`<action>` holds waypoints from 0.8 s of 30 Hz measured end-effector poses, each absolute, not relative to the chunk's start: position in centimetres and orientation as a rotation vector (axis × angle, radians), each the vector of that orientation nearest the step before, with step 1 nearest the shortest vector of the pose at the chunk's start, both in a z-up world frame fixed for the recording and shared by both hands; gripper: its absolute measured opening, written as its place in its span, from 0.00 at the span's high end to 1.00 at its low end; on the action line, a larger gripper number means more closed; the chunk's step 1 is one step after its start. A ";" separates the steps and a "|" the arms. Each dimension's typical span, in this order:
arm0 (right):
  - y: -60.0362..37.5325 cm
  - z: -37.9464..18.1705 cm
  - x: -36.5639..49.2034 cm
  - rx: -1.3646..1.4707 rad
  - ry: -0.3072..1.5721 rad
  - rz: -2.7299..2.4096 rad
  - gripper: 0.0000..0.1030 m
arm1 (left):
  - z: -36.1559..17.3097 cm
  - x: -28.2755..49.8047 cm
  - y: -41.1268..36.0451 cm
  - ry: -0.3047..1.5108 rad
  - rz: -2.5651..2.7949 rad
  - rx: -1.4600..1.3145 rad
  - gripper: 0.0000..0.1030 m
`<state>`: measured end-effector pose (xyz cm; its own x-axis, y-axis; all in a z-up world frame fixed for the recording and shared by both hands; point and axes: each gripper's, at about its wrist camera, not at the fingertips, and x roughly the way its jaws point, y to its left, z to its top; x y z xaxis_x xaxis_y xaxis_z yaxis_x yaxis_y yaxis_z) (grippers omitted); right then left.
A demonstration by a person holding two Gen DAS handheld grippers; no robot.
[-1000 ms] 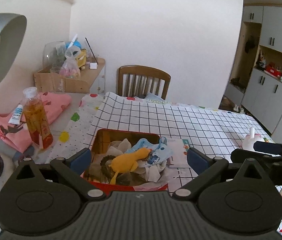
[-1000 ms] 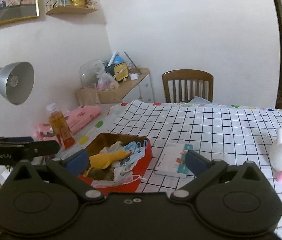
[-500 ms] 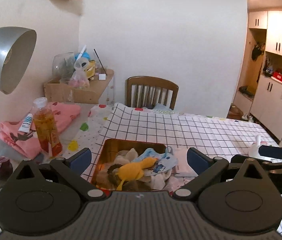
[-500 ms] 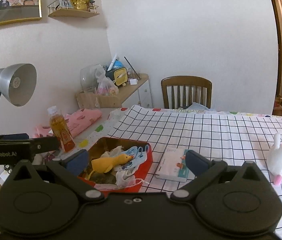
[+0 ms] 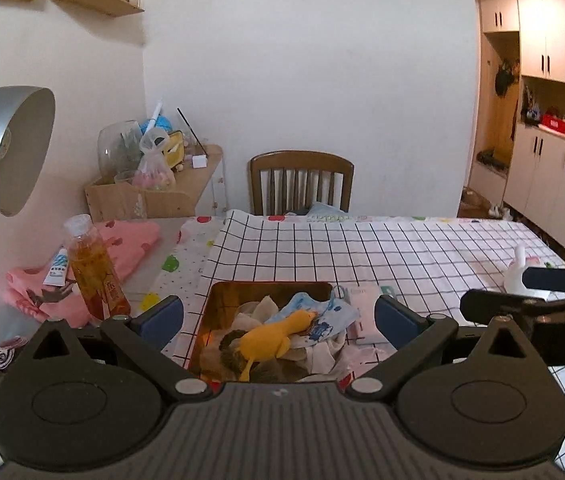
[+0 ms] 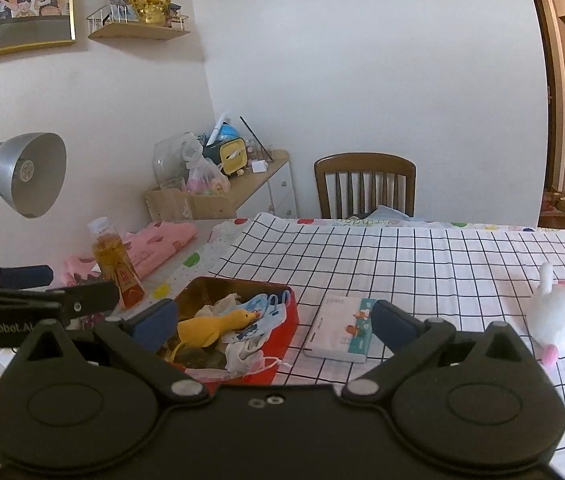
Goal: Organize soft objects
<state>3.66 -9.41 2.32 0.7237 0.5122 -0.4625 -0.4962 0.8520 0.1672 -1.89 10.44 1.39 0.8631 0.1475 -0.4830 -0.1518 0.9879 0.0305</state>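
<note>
A red tin box (image 6: 280,330) (image 5: 270,289) sits near the table's front left. Inside lie a yellow plush duck (image 6: 210,326) (image 5: 272,338), blue printed face masks (image 6: 256,318) (image 5: 322,316) and other soft cloths. A white plush bunny (image 6: 558,318) (image 5: 516,272) lies on the checked cloth at the right. My left gripper (image 5: 278,316) stands open above the near side of the box, empty. My right gripper (image 6: 272,320) is open too, held back from the box, with nothing between its fingers.
A tissue pack (image 6: 340,330) lies right of the box. An orange drink bottle (image 6: 116,268), folded pink cloth (image 6: 162,244) and a grey desk lamp (image 6: 22,176) stand at the left. A wooden chair (image 6: 364,184) is behind the table (image 6: 422,256).
Both grippers have risen and pulled back a little, so the box and table sit lower in each view. Both stay open and empty.
</note>
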 end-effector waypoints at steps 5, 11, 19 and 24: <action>-9.5 2.3 3.5 0.033 0.521 0.547 0.00 | 1.5 -2.2 10.4 0.493 0.134 -0.015 0.01; -9.8 2.0 3.2 0.037 0.527 0.536 0.00 | 1.5 -2.2 10.0 0.496 0.118 -0.015 0.01; -10.2 2.1 2.7 0.033 0.525 0.526 0.00 | 1.2 -2.0 9.8 0.501 0.091 -0.039 0.01; -10.6 2.2 2.5 0.031 0.528 0.513 0.00 | 1.2 -1.9 9.8 0.501 0.090 -0.058 0.01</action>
<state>2.52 -10.57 2.24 0.7414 0.4754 -0.4736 -0.4598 0.8739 0.1575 -1.85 9.77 1.21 0.8734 0.0718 -0.4816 -0.1003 0.9944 -0.0337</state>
